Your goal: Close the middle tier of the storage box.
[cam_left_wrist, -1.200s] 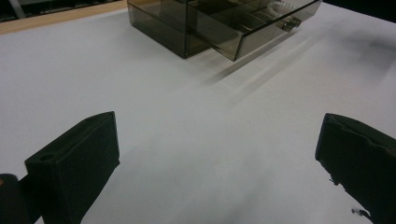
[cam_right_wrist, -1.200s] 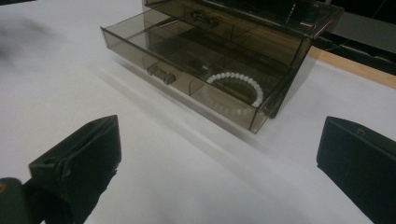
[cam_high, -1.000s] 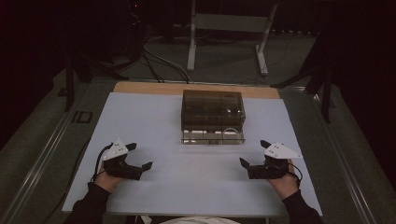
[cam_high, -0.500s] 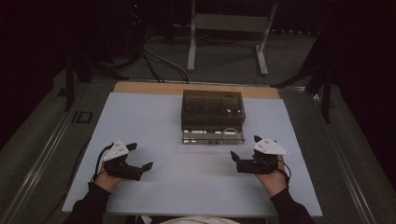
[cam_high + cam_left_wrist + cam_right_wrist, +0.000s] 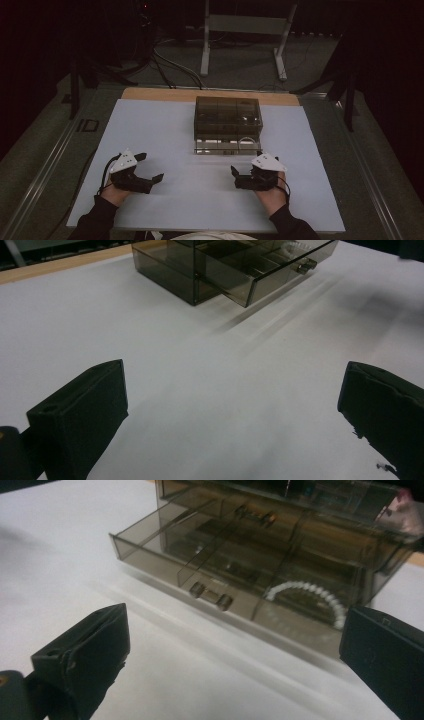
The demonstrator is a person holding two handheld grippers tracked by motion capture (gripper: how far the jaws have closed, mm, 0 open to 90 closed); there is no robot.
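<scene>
A smoky see-through drawer box [image 5: 227,116] stands at the middle of the white table top [image 5: 160,125]. Its bottom drawer [image 5: 226,146] is pulled out toward me. In the right gripper view the drawer [image 5: 200,575] has a small bar handle [image 5: 212,596] and a white bead string [image 5: 311,596] curled in its right compartment. My right gripper [image 5: 236,178] is open, just in front of the drawer and pointing left; its jaws [image 5: 235,650] stand wide apart with nothing between them. My left gripper [image 5: 151,166] rests open at the near left, with the box [image 5: 220,265] far ahead of it.
A wooden strip [image 5: 160,94] runs along the table's far edge. Behind it are a metal stand [image 5: 245,35] and cables [image 5: 165,60] on the floor. Metal rails [image 5: 45,165] flank the table on both sides.
My right gripper has moved left across the near table, ending in front of the open drawer. The left gripper has stayed where it was.
</scene>
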